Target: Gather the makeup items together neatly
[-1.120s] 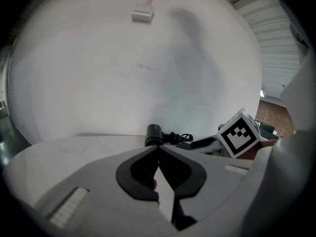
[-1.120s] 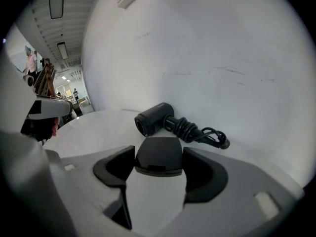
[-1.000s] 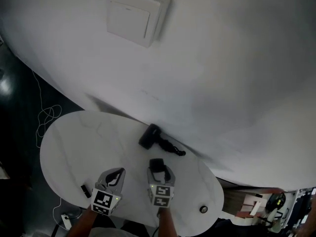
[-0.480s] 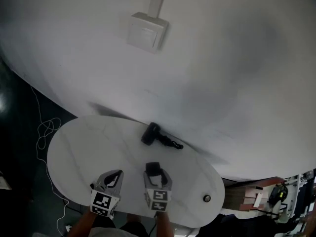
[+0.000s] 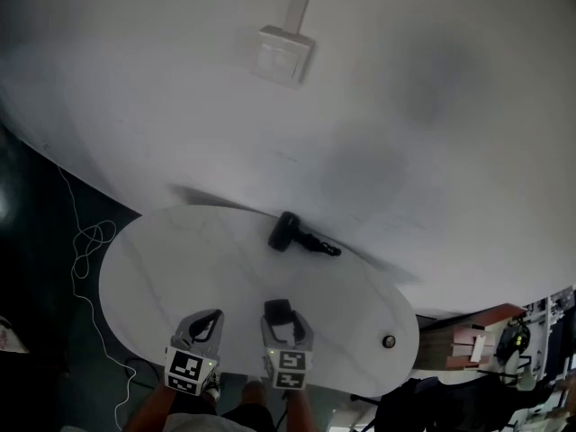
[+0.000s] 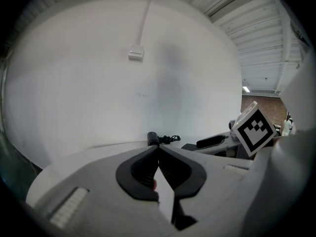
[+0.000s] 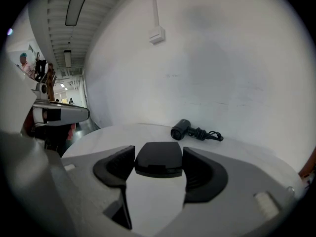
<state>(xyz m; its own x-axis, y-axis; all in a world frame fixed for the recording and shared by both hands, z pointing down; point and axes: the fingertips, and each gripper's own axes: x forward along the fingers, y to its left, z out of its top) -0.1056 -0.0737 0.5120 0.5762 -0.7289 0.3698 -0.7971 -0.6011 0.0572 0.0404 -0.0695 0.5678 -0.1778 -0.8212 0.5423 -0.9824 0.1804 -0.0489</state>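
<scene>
Counter (image 5: 180, 259): white and oval, set against a white wall (image 5: 423, 115); below, 12 o'clock is the wall side and 6 o'clock the person's side.
Right gripper (image 5: 286, 317): at the counter's 6 o'clock edge, pointing towards 12; clenched on a black compact (image 7: 159, 159), with one dark pad pressed against each side of it.
Black compact: flat, with rounded corners and its lid closed; it sits level between the right gripper's tips, over the 6 o'clock part of the counter. I cannot tell whether it rests on the surface or hangs just above it.
Left gripper (image 6: 158, 147): just beside the right one, on its 9 o'clock side, also pointing towards 12; its jaws are clenched tip to tip. A small reddish spot shows in the gap behind the tips, and I cannot tell what it is.
Hair dryer (image 5: 284, 231): black, lying on its side at the counter's 12 o'clock edge near the wall, well apart from both grippers; its bundled cord trails off towards 3 o'clock.
Small round item (image 5: 389, 341): dark with a pale rim, alone near the 4 o'clock end of the counter.
Switch box (image 5: 284, 55): white, high on the wall, with a conduit running up from it.
Cable (image 5: 88, 241): thin and white, looped on the dark floor past the counter's 9 o'clock end.
</scene>
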